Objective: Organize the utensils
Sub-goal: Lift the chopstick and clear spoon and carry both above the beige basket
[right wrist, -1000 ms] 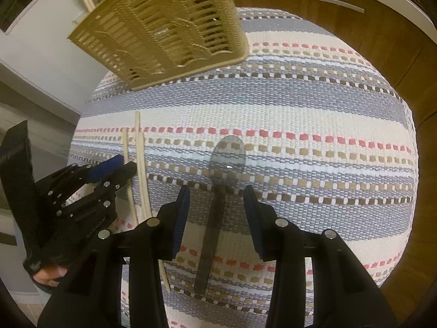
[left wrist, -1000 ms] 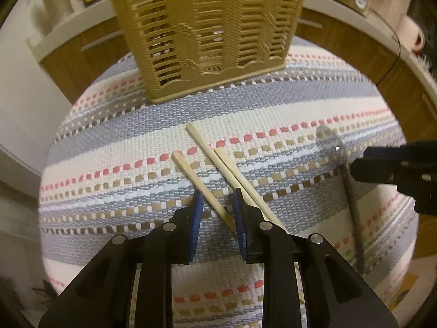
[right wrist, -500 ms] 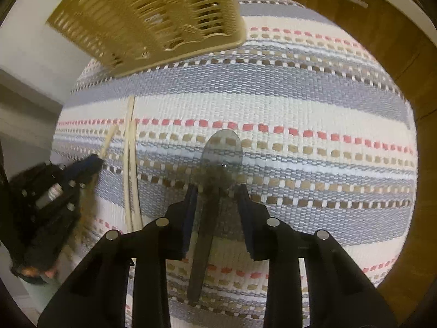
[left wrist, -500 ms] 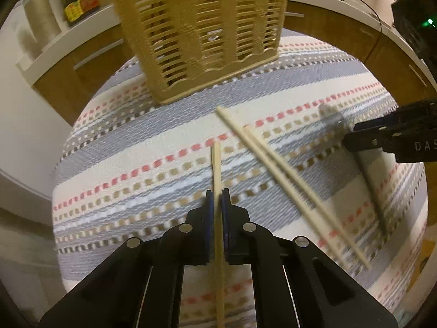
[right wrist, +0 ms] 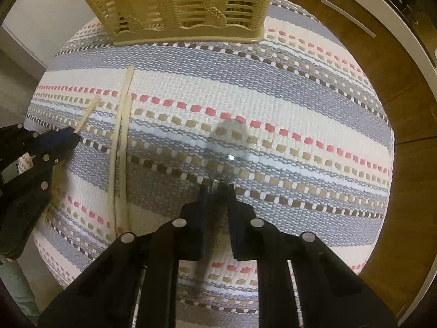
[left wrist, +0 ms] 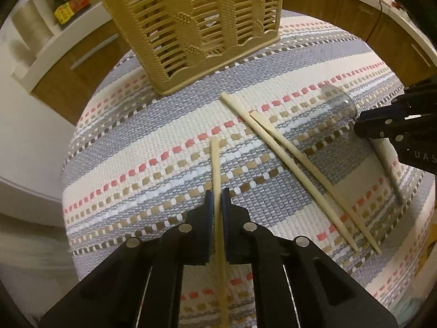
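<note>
Change: since a second ago both tools have closed, each on its own utensil.
Left gripper (left wrist: 217, 198): clamped on a pale wooden chopstick (left wrist: 215, 164), long axis pointing away toward the far tan slatted plastic basket (left wrist: 191, 27).
Right gripper (right wrist: 215, 191): pinching the dark-handled clear plastic spoon (right wrist: 229, 142), bowl pointing far.
Loose pair of chopsticks (left wrist: 295, 169): lying diagonally between the tools.
Surface: striped woven cloth (left wrist: 153, 142); wooden cabinets (right wrist: 404, 104) behind.

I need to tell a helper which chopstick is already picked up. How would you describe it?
On the striped mat, in front of the tan basket, three chopsticks show. It is the held chopstick, clamped in the left claw; the other two chopsticks lie loose together to its right.
</note>
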`<state>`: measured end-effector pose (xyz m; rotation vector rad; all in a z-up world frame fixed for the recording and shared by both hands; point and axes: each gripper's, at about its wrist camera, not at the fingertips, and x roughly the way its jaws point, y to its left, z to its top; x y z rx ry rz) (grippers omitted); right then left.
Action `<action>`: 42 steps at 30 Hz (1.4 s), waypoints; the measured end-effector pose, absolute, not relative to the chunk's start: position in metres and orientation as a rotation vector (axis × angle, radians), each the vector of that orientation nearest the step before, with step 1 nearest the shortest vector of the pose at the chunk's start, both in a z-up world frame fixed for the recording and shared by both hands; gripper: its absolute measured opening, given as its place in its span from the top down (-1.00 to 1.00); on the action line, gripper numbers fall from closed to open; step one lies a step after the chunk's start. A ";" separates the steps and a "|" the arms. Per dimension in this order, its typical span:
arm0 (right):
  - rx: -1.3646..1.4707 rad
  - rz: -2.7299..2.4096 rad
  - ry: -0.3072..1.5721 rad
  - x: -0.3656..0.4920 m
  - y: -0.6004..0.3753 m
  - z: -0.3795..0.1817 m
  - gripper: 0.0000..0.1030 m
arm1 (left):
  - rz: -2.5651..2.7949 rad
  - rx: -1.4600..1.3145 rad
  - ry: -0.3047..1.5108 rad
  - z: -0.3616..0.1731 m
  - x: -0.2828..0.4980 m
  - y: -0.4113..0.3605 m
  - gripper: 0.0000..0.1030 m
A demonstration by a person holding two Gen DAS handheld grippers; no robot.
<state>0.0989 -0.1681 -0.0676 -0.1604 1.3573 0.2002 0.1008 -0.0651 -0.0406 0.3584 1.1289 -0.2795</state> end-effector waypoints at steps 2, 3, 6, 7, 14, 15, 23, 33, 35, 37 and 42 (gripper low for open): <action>-0.149 0.211 1.346 0.098 -0.169 -0.068 0.80 | -0.266 0.346 1.114 -0.041 0.099 -0.064 0.92; -0.131 0.224 1.339 0.095 -0.171 -0.066 0.80 | -0.262 0.333 1.101 -0.039 0.095 -0.064 0.93; -0.093 0.254 1.287 0.082 -0.183 -0.055 0.80 | -0.276 0.281 1.042 -0.026 0.086 -0.061 0.93; -0.072 0.268 1.267 0.079 -0.187 -0.050 0.80 | -0.280 0.269 1.021 -0.020 0.084 -0.059 0.93; -0.005 0.330 1.105 0.059 -0.210 -0.005 0.80 | -0.326 0.179 0.852 0.032 0.065 -0.055 0.93; 0.004 0.338 1.084 0.056 -0.212 0.001 0.80 | -0.334 0.159 0.820 0.043 0.061 -0.054 0.93; 0.028 0.370 0.893 0.045 -0.229 0.065 0.80 | -0.361 0.069 0.617 0.111 0.039 -0.055 0.93; 0.022 0.376 0.600 0.050 -0.225 0.138 0.80 | -0.368 -0.018 0.390 0.179 0.049 -0.051 0.93; 0.022 0.370 0.547 0.054 -0.222 0.148 0.80 | -0.365 -0.046 0.341 0.189 0.050 -0.049 0.93; 0.024 0.362 0.499 0.060 -0.220 0.157 0.80 | -0.363 -0.071 0.293 0.199 0.055 -0.045 0.93; 0.060 0.338 0.388 0.084 -0.219 0.171 0.80 | -0.391 -0.151 0.192 0.206 0.075 -0.036 0.93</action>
